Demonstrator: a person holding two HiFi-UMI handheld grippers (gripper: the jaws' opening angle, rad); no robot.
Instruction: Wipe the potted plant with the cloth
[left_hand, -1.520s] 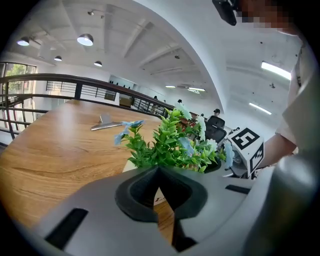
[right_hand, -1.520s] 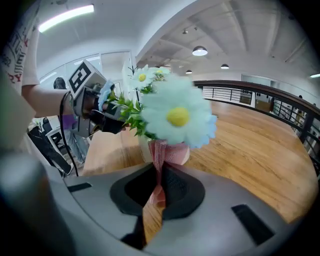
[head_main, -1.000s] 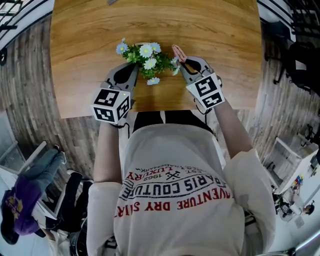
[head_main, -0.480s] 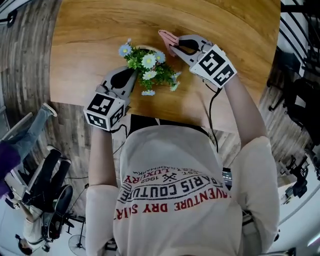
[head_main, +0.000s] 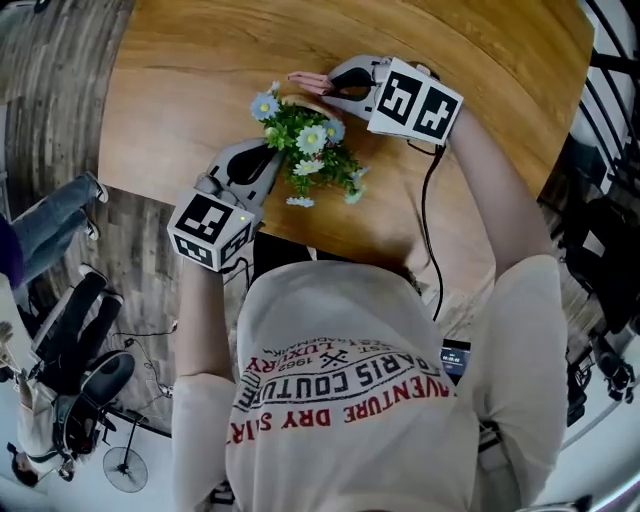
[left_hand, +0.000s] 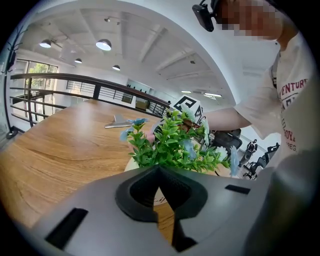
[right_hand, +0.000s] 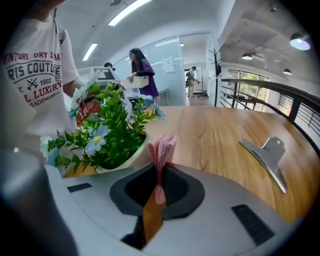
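From the head view you have two hand-held grippers over the tabletop, one potted plant and one cloth. Your left hand-held gripper sits at the plant's side with its tips under the leaves, so its jaws are hard to read here. Your right hand-held gripper is on the plant's far side, and only a pink end of the cloth pokes out ahead of it. The foliage covers the pot completely, and your own shirt cuts off the near edge of the tabletop. In the left gripper view, the left hand-held gripper has its jaws drawn together at the tips, right at the pot's pale rim. You cannot tell from here whether the rim is caught between them. The plant rises just ahead of the tips, and the gripper body hides most of the pot. Behind the leaves only the right hand-held gripper's marker cube shows. One metal clip lies well beyond, ahead and to the left. In the right gripper view, the jaws are clamped on the folded pink cloth, which stands up between them. The potted plant is just ahead and to the left of the tips, with its pot partly hidden by the gripper body. The same clip lies off to the right.
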